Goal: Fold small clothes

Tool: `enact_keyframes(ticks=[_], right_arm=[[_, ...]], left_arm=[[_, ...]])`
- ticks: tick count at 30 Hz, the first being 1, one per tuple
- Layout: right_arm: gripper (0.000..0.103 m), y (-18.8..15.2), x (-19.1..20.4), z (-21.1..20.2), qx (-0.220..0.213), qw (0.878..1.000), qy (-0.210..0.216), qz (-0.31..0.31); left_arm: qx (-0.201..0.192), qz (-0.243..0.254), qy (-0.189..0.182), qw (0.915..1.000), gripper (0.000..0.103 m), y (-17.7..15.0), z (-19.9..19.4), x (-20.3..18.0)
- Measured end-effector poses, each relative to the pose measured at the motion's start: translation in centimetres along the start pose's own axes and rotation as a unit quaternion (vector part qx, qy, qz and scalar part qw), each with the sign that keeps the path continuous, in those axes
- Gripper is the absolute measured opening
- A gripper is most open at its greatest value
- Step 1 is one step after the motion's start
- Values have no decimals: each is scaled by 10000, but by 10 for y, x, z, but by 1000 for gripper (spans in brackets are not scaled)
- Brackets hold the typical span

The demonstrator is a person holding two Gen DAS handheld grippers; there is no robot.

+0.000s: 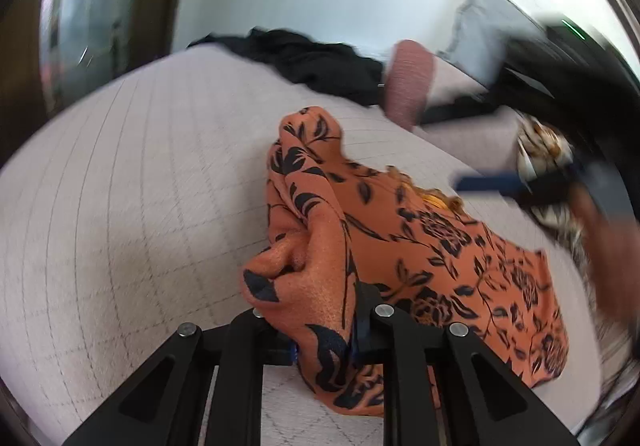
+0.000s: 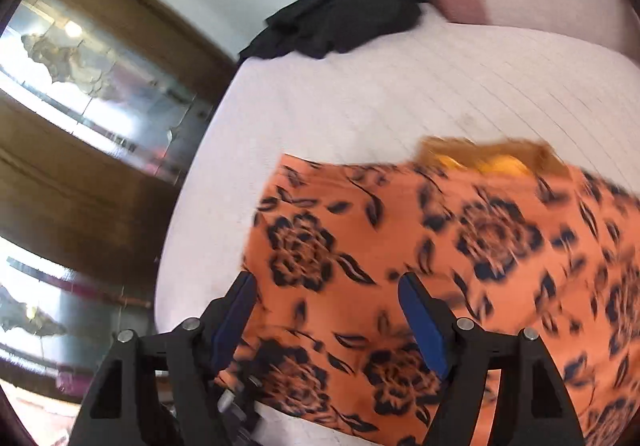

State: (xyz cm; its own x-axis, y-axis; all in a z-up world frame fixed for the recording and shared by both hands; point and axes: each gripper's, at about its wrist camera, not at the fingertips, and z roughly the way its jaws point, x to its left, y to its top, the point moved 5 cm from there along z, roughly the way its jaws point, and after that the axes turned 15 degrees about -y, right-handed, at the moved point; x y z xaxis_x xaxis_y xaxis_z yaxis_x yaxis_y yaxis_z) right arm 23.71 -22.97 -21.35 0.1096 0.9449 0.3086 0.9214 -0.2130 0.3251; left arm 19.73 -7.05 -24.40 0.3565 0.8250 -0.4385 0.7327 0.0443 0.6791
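Our left gripper (image 1: 320, 330) is clenched on a bunched corner of the orange floral garment (image 1: 420, 246). Our right gripper (image 2: 326, 314) hangs released above it. Ahead, bare pale quilt (image 2: 400, 94) runs to black clothes (image 2: 344, 22) near its edge. We read no writing.

garment (image 1: 420, 238) — orange, black floral | bunched — on pale bedspread (image 1: 120, 186)

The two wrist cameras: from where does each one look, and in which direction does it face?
Left wrist: sits behind the left gripper, faces across the pale quilted bed; its fingers pinch the orange black-flowered garment; the blurred right gripper shows.
Right wrist: sits behind the open right gripper, looks down on the same garment; both fingers show.
Shared: garment, bed, black clothes pile.
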Motion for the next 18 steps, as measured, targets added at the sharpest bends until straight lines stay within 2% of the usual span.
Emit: enact_keyframes(ticks=[6,11,15,16,17,18], right_arm=[[77,30,22,23,436,9983,-36,-377],[77,39,37,32,446,9958,-250,-756],[75,39,27,41,495,9900,-910,-959],[67,39,22,42,456,9893,-1004,-951],[36,38,14,42,395,9882,-1115,-968],[24,36,5,43,339,9868,-1212,-1021]], left_arm=[[92,1009,-90,9948,17,-13,5,-42],[249,1599,-304,9863,17,-28,10,-72],[361,1773,-397,9827,17,-35,15,-81],[387,1751,-419,9829,17,-35,17,-81],[406,1729,-461,9830,17,-35,17,-80],[429,1703,-523,9831,17,-35,17,-79]])
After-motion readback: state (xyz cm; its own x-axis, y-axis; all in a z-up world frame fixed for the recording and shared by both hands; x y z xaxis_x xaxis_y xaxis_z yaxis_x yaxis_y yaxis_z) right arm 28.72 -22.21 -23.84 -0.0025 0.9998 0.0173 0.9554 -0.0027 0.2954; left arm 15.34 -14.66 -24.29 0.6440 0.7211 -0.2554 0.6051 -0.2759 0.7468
